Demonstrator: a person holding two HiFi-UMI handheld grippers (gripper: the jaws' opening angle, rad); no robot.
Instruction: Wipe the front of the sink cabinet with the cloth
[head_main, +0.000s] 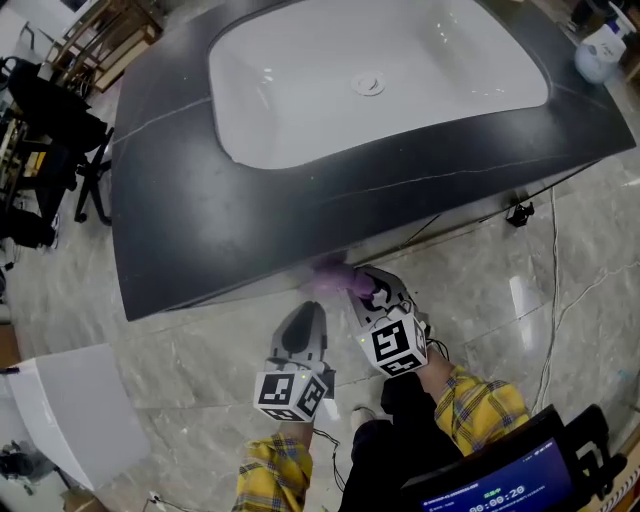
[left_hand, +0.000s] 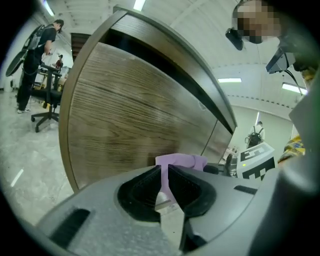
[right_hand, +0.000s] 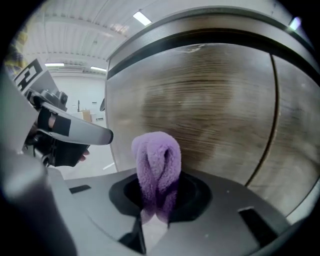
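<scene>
Looking down from the head view, the right claw (head_main: 362, 288) is clenched on a fluffy purple cloth (head_main: 332, 273) and has it tucked right under the front lip of the dark worktop (head_main: 200, 200), which carries the white basin (head_main: 300, 90). In the right gripper view that cloth (right_hand: 156, 162) sticks up out of the claw (right_hand: 156, 207) as a folded loop, pinched at its lower end, with the wood-grain cabinet front (right_hand: 215, 115) filling the background just behind it. Honestly can't tell if the cloth is actually pressing on the wood or just hovering very close. A dark vertical seam (right_hand: 272, 120) runs down the panel off to the right of the cloth. The left claw (head_main: 303, 322) sits a bit further back from the cabinet, just beside the right one, over the marble floor (head_main: 480, 290). In its own view the left claw (left_hand: 164, 187) is closed up with nothing in it; only a thin slit shows between the jaws, and the purple cloth (left_hand: 181, 161) peeks out past it, against the same wooden cabinet front (left_hand: 125, 125). Yellow plaid sleeves (head_main: 490, 405) show at the bottom of the head view.
</scene>
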